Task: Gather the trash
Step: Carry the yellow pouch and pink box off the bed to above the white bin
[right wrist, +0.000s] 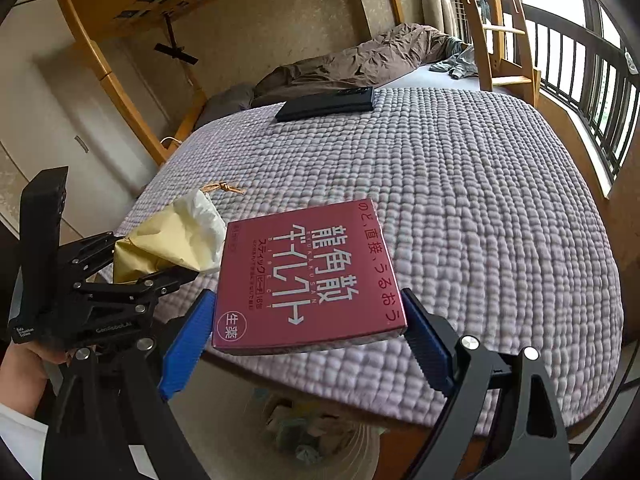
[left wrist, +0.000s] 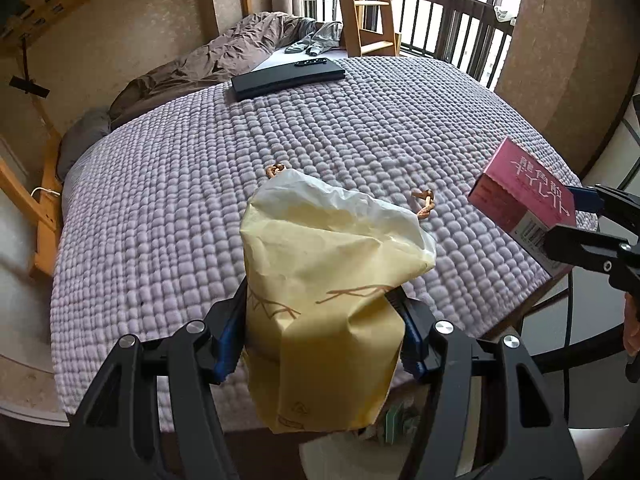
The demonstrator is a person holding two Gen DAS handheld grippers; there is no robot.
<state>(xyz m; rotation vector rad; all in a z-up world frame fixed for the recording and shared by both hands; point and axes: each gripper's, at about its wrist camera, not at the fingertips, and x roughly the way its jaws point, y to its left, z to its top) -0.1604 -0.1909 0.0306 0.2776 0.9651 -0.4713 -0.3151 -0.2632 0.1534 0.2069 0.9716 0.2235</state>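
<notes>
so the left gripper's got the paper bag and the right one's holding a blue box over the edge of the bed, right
Not quite: the box is dark red, not blue; only the gripper pads are blue. The right wrist view shows it clamped in the right gripper over the edge of the bed. The left gripper does hold the paper bag.

The setting is a bedroom in a home. A bed covered with a lilac quilted bedspread fills the room. At its far end lie a rumpled brown duvet and a grey garment. Above the bed runs a wooden loft frame, with a wooden ladder at the far end. Behind the ladder, a window with dark railings admits daylight. Left of the bed stands a pale closet door.
</notes>
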